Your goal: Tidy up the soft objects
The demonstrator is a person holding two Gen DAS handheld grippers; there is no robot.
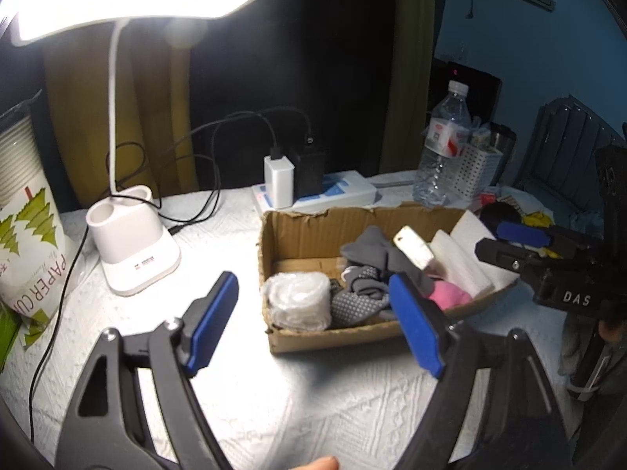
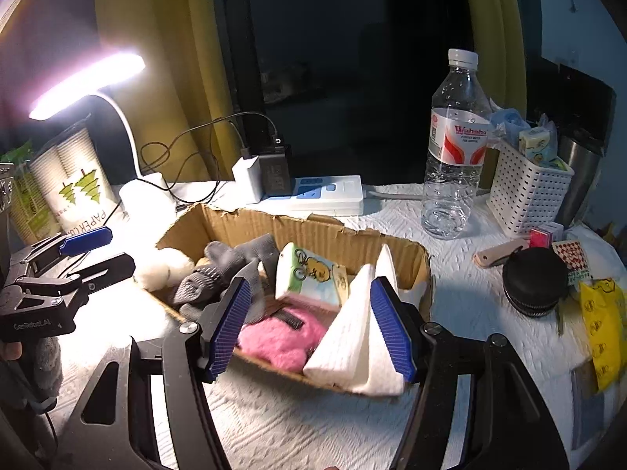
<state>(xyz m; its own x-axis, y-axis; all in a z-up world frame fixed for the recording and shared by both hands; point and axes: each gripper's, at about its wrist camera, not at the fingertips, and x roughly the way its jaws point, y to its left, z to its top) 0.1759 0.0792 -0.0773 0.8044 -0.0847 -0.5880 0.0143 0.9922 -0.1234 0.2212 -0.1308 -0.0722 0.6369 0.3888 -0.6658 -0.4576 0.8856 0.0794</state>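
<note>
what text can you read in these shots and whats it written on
"PAPER CU", cut off at the edge: paper cup sleeve
"Wahaha": water bottle label; the lines under it are too small to read
"DAS": right gripper body
"GenRobot.AI": left gripper body
Lamp base label: too small to read
Tissue pack: cartoon print, no readable words

cardboard box: showing matt, rough corrugated card, torn along the rim
pink item, at 6 o'clock in box: looking fuzzy cloth
water bottle: gleaming clear glossy plastic
table cover: showing white embossed texture
</note>
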